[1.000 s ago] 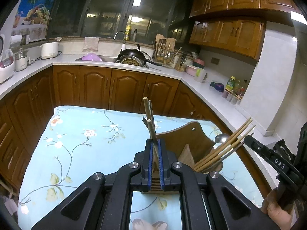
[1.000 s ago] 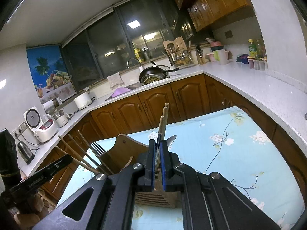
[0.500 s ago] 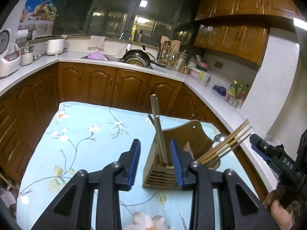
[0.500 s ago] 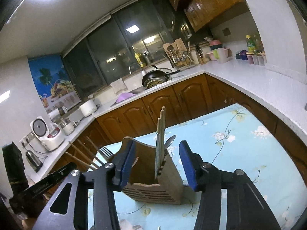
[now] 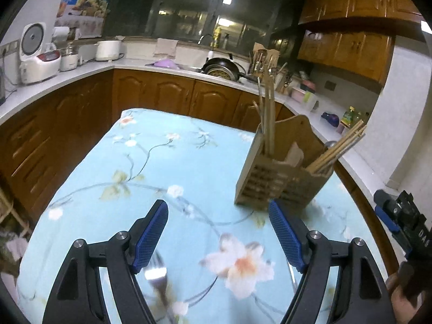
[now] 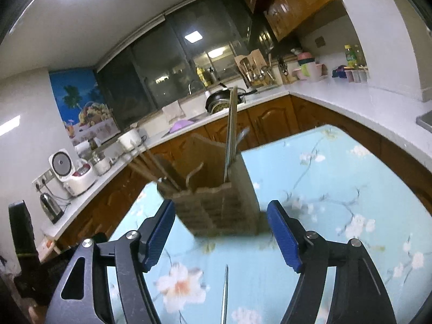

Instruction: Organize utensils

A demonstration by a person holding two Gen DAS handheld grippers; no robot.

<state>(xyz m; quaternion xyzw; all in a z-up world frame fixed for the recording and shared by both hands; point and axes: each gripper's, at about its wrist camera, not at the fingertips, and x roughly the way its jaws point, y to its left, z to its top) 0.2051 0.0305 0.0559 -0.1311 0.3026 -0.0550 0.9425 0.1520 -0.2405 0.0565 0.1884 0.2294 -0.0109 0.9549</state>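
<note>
Holder [image 5: 280, 181], wooden, slatted front, on floral tablecloth [image 5: 167, 167]; chopsticks [image 5: 267, 118] upright in one compartment, more [image 5: 337, 148] leaning in another. Fork [image 5: 158, 278] flat on cloth. Left gripper [image 5: 218, 235] and right gripper [image 6: 221, 232] both spread wide, grasping nothing.

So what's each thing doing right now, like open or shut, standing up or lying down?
Left gripper: open, holding nothing.
Right gripper: open, holding nothing.
Wooden holder: upright on the table.
Chopsticks: standing in the holder.
Fork: lying flat on the tablecloth.
</note>
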